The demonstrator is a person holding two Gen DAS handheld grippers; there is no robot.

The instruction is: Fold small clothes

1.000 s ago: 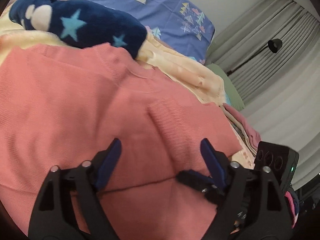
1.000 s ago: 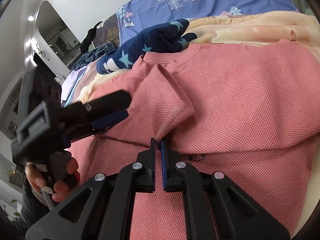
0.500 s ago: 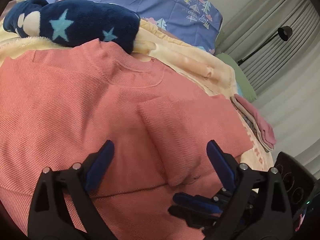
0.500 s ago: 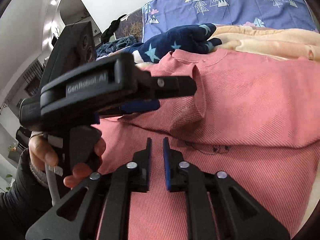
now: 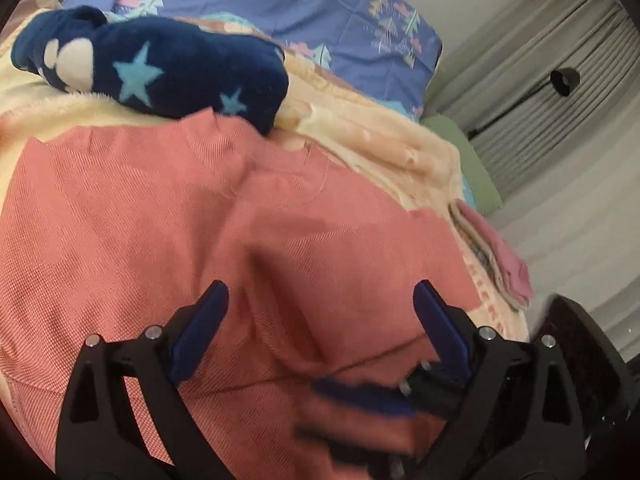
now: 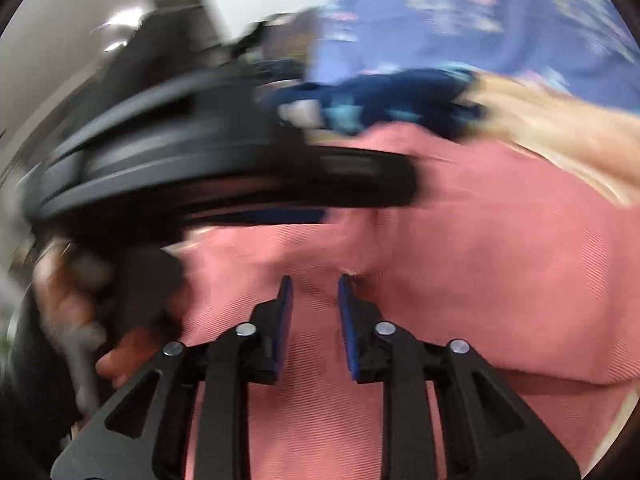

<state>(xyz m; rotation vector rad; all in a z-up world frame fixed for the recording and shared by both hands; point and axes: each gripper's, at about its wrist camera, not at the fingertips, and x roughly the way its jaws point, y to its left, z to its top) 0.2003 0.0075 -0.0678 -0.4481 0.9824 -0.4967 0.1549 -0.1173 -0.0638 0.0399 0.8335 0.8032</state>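
A salmon-pink knit top [image 5: 168,216] lies spread on the bed, with a sleeve folded over its body. My left gripper [image 5: 320,300] is open wide and empty just above the folded sleeve. My right gripper [image 6: 315,284] is partly open and empty over the top [image 6: 500,264], its pads apart with nothing between them. The right wrist view is motion-blurred. The left gripper's black body [image 6: 224,176] crosses that view, held by a hand [image 6: 120,356]. The right gripper's blue fingers [image 5: 360,394] show low in the left wrist view.
A navy star-patterned fleece garment [image 5: 160,72] lies past the top's collar on a cream blanket [image 5: 380,140]. A stack of folded clothes [image 5: 500,256] sits at the right bed edge. A blue patterned pillow [image 5: 320,12] and curtains [image 5: 560,92] lie beyond.
My right gripper has gone from shut on the sleeve edge to partly open, letting the fabric go. The left gripper has stayed open and shifted over the folded sleeve.
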